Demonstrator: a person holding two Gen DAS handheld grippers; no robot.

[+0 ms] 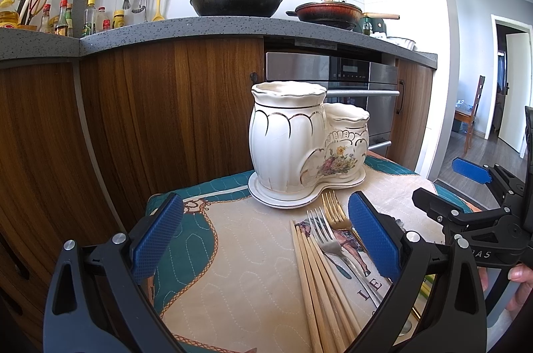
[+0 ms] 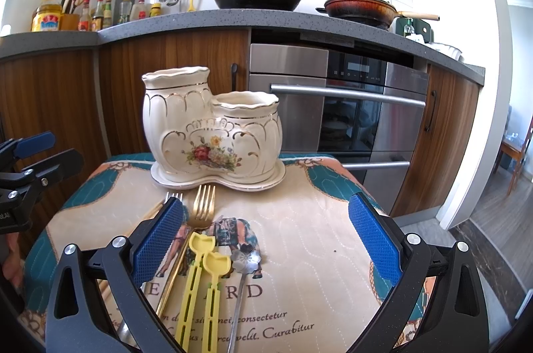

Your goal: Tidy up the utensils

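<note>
A white ceramic utensil holder with two pots and a flower print stands on its saucer at the far side of a quilted cloth. Before it lie bamboo chopsticks, a silver fork and a gold fork. The right wrist view also shows two yellow plastic utensils and a flower-bowled metal spoon. My left gripper hovers open just short of the holder, the forks by its right finger. My right gripper is open above the cloth, the yellow utensils inside its left finger.
The cloth covers a small surface in front of wooden cabinets and a steel oven. A countertop behind carries a black wok, a red pan and bottles. A doorway opens at the right.
</note>
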